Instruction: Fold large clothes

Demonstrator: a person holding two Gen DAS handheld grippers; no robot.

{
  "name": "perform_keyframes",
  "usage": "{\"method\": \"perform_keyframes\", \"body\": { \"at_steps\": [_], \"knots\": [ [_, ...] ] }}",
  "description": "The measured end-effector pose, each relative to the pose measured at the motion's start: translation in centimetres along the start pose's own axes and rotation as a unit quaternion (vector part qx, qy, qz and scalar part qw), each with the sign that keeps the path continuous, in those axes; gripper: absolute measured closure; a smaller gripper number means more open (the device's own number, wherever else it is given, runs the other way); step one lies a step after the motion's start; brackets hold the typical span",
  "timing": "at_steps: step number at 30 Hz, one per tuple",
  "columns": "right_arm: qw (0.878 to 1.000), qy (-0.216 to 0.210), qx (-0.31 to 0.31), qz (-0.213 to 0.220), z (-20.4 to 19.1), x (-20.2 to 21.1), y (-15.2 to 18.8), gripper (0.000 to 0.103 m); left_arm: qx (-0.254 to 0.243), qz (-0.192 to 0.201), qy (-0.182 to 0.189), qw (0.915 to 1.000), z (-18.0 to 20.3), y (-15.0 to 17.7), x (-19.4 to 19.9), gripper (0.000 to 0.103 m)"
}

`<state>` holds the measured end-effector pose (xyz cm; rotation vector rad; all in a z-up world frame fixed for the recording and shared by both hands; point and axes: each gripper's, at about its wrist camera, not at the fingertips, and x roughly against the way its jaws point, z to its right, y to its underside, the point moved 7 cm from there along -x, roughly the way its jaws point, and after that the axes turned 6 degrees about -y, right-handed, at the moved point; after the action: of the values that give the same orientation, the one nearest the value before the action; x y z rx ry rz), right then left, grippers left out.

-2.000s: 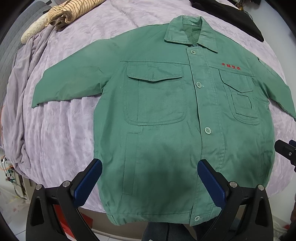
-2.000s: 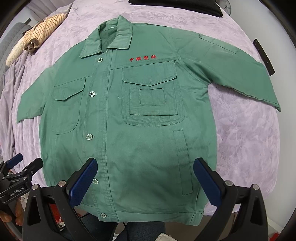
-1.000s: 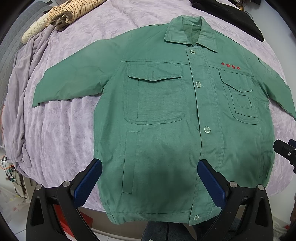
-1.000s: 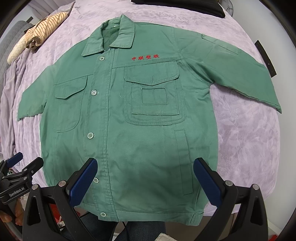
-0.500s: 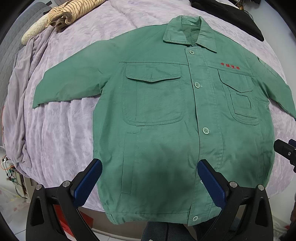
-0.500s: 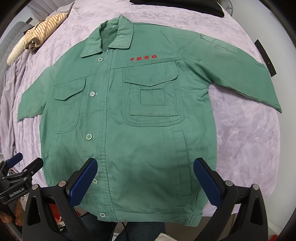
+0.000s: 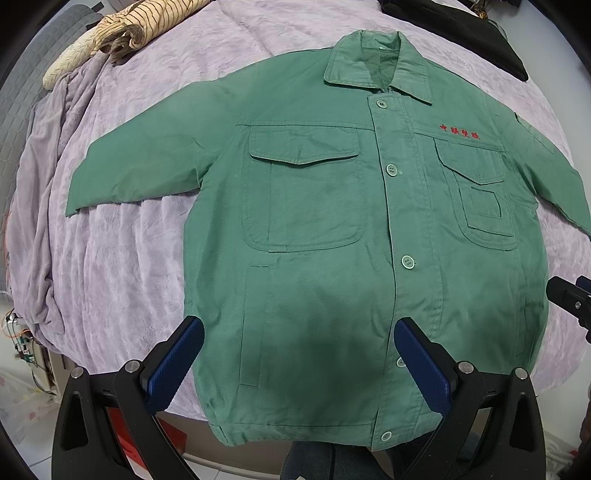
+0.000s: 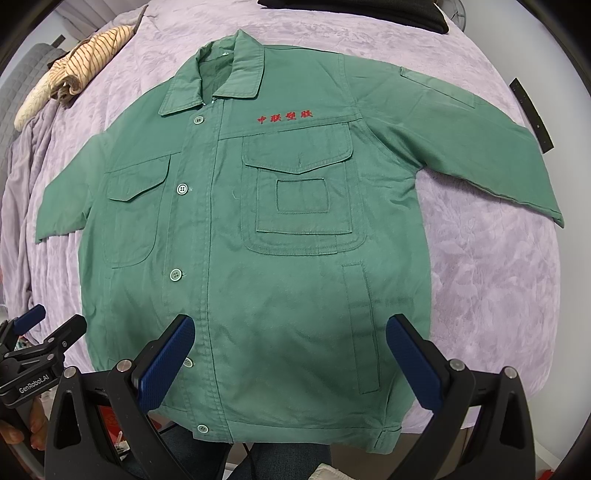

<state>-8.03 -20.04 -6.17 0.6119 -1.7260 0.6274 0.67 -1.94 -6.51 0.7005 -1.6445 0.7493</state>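
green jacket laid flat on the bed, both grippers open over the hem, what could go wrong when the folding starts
1. The green jacket's hem hangs over the bed edge, so a pull toward the person may drag it off the purple blanket.
2. The left gripper and right gripper are open above thick cloth; a shallow pinch may catch only the top layer.
3. The blanket looks plush and loose, so it could get pinched too.

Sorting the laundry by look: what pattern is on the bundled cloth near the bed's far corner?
The bundled cloth is cream with thin dark stripes, clearest in the left wrist view.
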Motion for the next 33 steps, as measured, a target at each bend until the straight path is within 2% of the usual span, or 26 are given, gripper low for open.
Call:
{"method": "perform_keyframes", "body": {
  "at_steps": [12, 28, 33],
  "knots": [
    [1.0, 0.01, 0.025, 0.015, -0.7, 0.8, -0.5, 0.0, 0.008, 0.004, -0.007, 0.9999, 0.6, 0.0, 0.5, 0.0],
    [0.998, -0.01, 0.055, 0.021, 0.0, 1.1, -1.6, 0.0, 0.039, 0.019, -0.029, 0.9986, 0.7, 0.3, 2.1, 0.0],
    [0.998, -0.01, 0.056, 0.013, -0.2, 0.5, -1.9, 0.0, 0.052, 0.022, -0.024, 0.9981, -0.3, 0.1, 2.0, 0.0]
  ]
}}
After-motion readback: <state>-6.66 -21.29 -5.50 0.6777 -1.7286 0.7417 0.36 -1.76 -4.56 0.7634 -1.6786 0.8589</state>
